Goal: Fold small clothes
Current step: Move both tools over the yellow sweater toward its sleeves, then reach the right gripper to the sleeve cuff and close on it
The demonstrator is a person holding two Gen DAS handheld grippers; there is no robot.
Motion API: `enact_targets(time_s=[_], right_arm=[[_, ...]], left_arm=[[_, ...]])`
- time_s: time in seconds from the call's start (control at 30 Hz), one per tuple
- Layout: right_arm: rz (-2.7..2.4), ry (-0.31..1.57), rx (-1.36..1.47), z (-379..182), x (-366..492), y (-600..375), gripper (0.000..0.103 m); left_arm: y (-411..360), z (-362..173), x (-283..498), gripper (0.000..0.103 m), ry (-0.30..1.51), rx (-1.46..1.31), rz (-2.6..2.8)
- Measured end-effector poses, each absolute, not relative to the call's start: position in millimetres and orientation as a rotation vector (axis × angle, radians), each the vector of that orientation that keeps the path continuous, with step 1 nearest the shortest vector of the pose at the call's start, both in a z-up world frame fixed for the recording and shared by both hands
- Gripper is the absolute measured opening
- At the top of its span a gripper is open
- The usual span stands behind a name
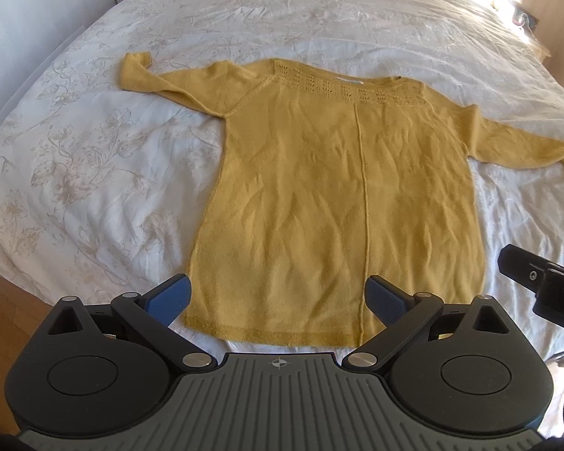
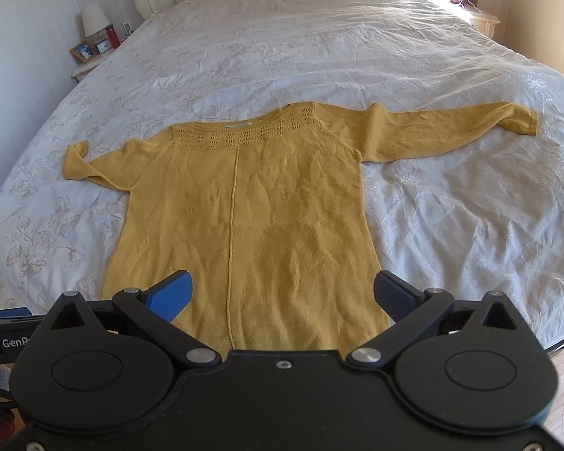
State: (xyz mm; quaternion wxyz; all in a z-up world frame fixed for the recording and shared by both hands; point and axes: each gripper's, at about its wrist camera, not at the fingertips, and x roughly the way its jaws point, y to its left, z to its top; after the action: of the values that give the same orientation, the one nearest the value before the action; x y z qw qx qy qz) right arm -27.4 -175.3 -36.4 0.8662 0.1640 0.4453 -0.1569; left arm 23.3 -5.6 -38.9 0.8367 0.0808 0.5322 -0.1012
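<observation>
On the floral white bedspread (image 1: pixel 94 188), a mustard knit sweater (image 1: pixel 338 195) lies flat mid-frame, long axis running away toward the top, its hem just ahead of the left gripper (image 1: pixel 278 300) and right gripper (image 2: pixel 284 297), both spread wide and empty.

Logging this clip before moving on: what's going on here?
A person holds two grippers over a yellow sweater spread flat on a white bedspread, sleeves out to the sides. The left gripper and right gripper are both open near the hem, gripping nothing. No fold has been made yet.
</observation>
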Motion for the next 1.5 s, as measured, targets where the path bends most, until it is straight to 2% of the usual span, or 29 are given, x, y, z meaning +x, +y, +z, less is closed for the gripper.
enact_targets(time_s=[0.67, 1.17, 1.3, 1.5], right_arm=[[-0.317, 1.048, 0.371, -68, 13, -201, 0.102], [-0.344, 1.106, 0.400, -78, 68, -217, 0.102], [-0.339, 1.052, 0.389, -65, 83, -222, 0.102], [-0.396, 0.815, 0.359, -29, 87, -239, 0.102]], left_arm=[[-26, -68, 68, 0.100, 1.237, 0.196, -0.192], [-44, -84, 130, 0.100, 1.307, 0.215, -0.224], [-51, -78, 154, 0.090, 1.270, 0.206, -0.249], [-67, -52, 180, 0.090, 1.083, 0.188, -0.309]])
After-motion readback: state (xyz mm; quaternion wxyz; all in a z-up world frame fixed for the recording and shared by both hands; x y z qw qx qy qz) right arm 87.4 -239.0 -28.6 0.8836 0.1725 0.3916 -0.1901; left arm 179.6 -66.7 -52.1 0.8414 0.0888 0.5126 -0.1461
